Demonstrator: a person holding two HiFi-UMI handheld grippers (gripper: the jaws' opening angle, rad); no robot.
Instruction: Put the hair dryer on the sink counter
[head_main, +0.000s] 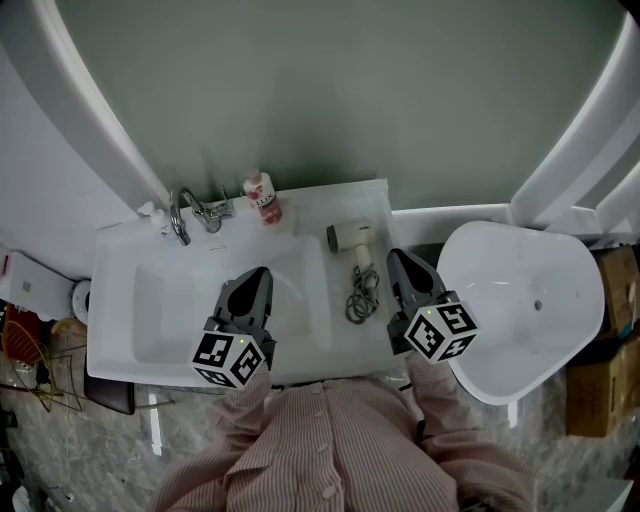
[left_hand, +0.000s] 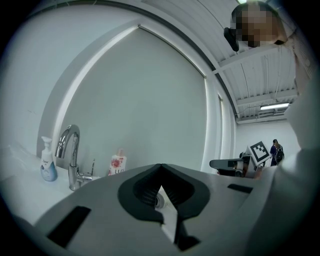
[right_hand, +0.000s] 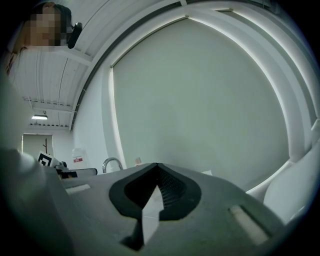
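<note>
The cream hair dryer (head_main: 350, 238) lies on the white sink counter (head_main: 340, 193), to the right of the basin, with its grey cord (head_main: 362, 297) bunched in front of it. My left gripper (head_main: 262, 272) (left_hand: 160, 165) hovers over the basin, shut and holding nothing. To the right of the cord my right gripper (head_main: 395, 255) (right_hand: 157, 165) hangs over the counter's right edge, apart from the dryer. Its jaws are shut and hold nothing. The dryer is hidden in both gripper views.
A chrome faucet (head_main: 185, 215) (left_hand: 70, 150), a pink bottle (head_main: 262, 197) (left_hand: 117, 163) and a soap dispenser (left_hand: 47, 162) stand along the counter's back edge. A white oval fixture (head_main: 520, 300) sits close on the right, with cardboard boxes (head_main: 600, 370) beyond it.
</note>
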